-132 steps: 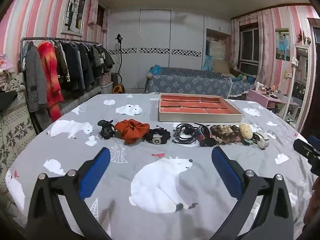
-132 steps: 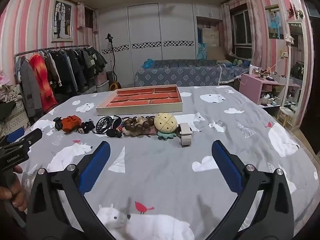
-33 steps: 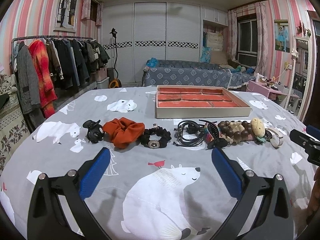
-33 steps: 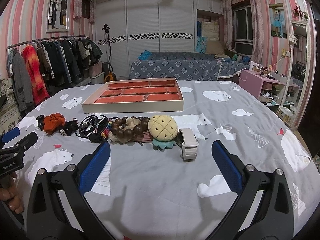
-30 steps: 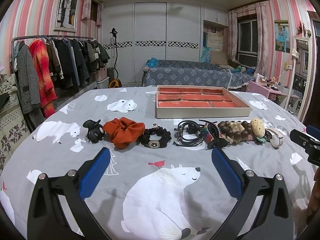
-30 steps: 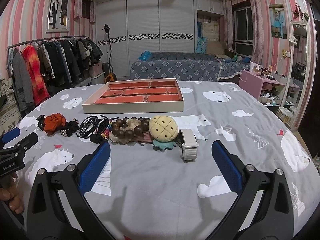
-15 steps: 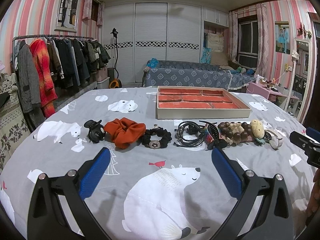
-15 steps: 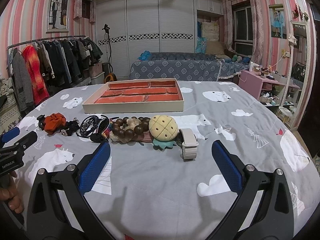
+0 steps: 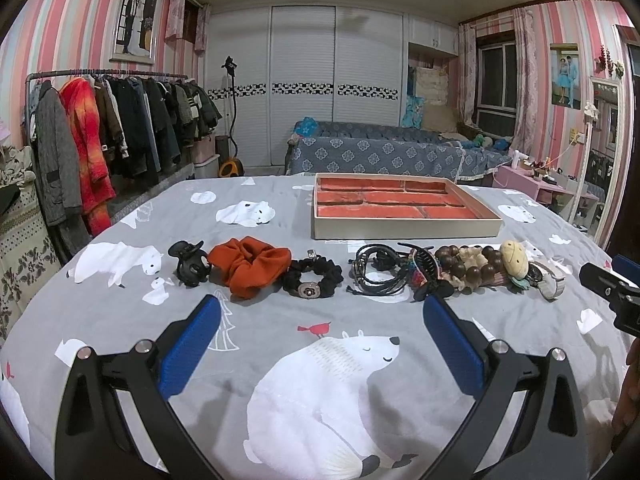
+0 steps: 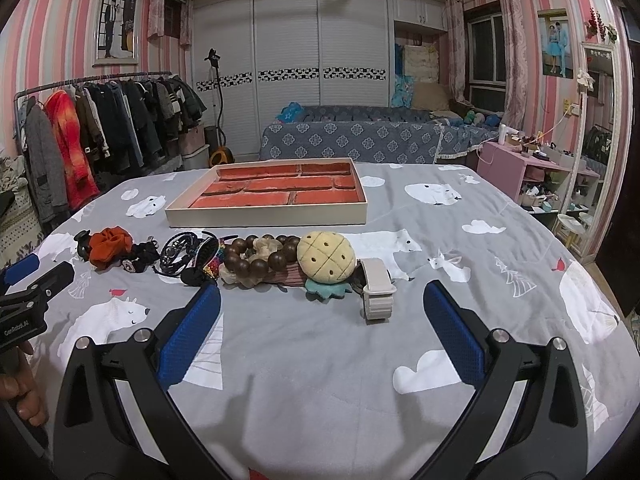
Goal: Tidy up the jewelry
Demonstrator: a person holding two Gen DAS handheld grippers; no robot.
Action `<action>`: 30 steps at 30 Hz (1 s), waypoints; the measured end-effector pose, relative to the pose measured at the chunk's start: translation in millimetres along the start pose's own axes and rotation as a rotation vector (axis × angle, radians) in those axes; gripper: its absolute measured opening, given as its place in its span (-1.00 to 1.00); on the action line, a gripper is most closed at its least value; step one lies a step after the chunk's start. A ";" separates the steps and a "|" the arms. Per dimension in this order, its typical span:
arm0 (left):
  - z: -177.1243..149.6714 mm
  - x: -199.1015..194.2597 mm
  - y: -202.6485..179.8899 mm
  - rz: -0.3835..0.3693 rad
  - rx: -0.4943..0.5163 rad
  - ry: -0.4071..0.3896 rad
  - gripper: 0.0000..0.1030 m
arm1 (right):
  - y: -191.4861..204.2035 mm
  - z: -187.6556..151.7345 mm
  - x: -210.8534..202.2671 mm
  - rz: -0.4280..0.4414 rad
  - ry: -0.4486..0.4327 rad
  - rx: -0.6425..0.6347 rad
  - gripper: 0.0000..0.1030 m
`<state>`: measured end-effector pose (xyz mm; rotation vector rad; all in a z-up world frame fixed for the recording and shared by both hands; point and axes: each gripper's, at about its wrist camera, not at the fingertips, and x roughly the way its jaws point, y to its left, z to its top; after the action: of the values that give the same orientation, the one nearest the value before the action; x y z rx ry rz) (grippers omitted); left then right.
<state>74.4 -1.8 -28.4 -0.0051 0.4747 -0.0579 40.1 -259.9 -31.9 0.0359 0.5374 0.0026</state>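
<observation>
Pre-grasp: both tongs, left [image 9: 320,312] and right [image 10: 320,304], gape empty before the row; next, grip the watch [image 10: 376,286] for the tray [image 10: 266,216].

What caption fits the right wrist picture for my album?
Open right tool hovers before a beige watch band and an empty tray.
</observation>
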 end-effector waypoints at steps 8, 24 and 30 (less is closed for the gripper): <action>0.3 2.5 -0.3 0.005 -0.001 0.005 0.92 | -2.8 2.1 0.2 -0.006 -0.001 0.004 0.91; 18.1 23.8 -12.2 -0.010 0.008 0.015 0.92 | -13.1 11.5 14.3 0.005 0.000 0.002 0.88; 30.6 44.8 -21.1 -0.033 0.018 0.031 0.92 | -19.3 28.3 35.9 0.013 0.001 0.017 0.87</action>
<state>127.0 -25.7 -21.3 0.0052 0.5054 -0.0950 85.3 -279.7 -26.6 0.0554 0.5377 0.0104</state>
